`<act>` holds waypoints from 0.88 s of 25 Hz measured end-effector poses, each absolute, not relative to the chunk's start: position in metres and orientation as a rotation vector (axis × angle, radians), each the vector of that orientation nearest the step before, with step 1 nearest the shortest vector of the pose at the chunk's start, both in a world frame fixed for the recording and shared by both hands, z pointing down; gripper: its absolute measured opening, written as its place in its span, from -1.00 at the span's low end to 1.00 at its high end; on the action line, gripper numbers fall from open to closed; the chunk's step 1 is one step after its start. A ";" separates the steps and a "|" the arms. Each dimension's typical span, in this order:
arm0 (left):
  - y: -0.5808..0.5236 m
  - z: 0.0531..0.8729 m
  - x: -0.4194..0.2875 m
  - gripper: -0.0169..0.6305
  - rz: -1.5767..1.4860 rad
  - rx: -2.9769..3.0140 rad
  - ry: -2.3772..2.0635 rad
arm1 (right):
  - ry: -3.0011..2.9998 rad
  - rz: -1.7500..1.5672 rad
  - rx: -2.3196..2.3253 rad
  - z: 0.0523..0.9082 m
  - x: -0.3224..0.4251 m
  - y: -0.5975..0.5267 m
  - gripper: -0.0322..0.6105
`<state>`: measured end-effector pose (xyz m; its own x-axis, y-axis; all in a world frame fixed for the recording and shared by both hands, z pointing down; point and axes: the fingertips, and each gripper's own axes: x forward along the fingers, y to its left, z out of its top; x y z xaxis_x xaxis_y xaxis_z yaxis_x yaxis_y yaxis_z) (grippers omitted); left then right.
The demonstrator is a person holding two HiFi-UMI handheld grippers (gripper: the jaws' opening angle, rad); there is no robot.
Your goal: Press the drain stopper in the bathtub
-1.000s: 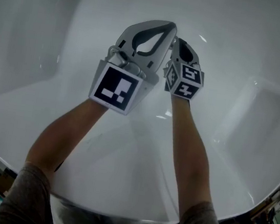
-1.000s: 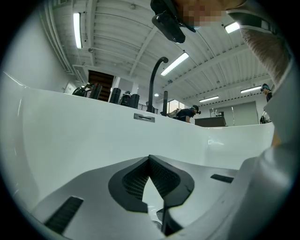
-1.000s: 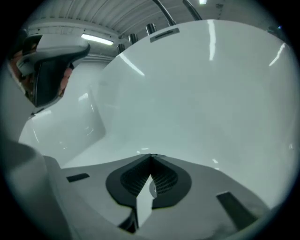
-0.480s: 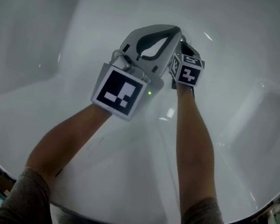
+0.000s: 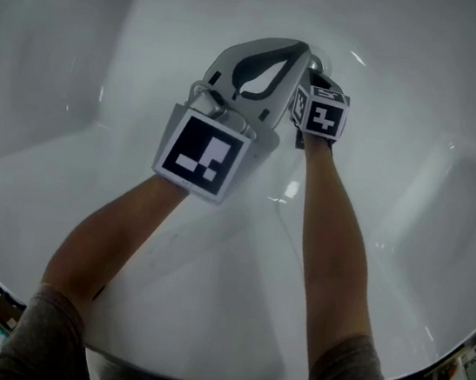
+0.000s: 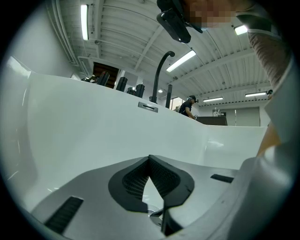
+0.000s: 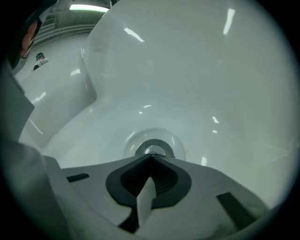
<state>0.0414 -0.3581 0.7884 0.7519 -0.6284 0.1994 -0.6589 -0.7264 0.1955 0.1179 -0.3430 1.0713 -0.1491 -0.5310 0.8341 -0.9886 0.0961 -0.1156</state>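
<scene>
A round chrome drain stopper (image 7: pixel 153 149) sits in a shallow dished recess at the bottom of the white bathtub (image 5: pixel 427 97). My right gripper (image 7: pixel 150 157) is shut and empty, its tips right at the stopper's near edge; I cannot tell whether they touch it. In the head view the right gripper (image 5: pixel 316 62) reaches down past its marker cube, and the stopper (image 5: pixel 319 64) only peeks out beside it. My left gripper (image 5: pixel 300 48) is shut beside the right one. In the left gripper view its shut tips (image 6: pixel 149 156) point at the tub's far wall.
A black curved faucet (image 6: pixel 161 75) and dark bottles (image 6: pixel 122 83) stand on the tub's far rim, with a slot-shaped overflow plate (image 6: pixel 148 107) just below. A person (image 6: pixel 188 106) stands far off in the room. The tub's near rim (image 5: pixel 194 376) runs below my arms.
Both grippers have moved farther away and down into the tub toward the drain. The right one has dropped lower, and its cube now looks smaller.
</scene>
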 end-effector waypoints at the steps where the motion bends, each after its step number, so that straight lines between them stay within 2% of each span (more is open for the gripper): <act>1: -0.357 0.790 0.041 -0.94 0.177 2.694 -1.010 | -1.749 0.953 1.491 1.072 0.118 -0.343 -0.89; 15: -0.351 0.798 0.043 -0.94 0.203 2.675 -0.998 | -1.710 1.060 1.416 1.073 0.115 -0.342 -0.89; 22: -0.351 0.796 0.043 -0.94 0.228 2.661 -1.011 | -1.735 1.003 1.429 1.061 0.118 -0.342 -0.89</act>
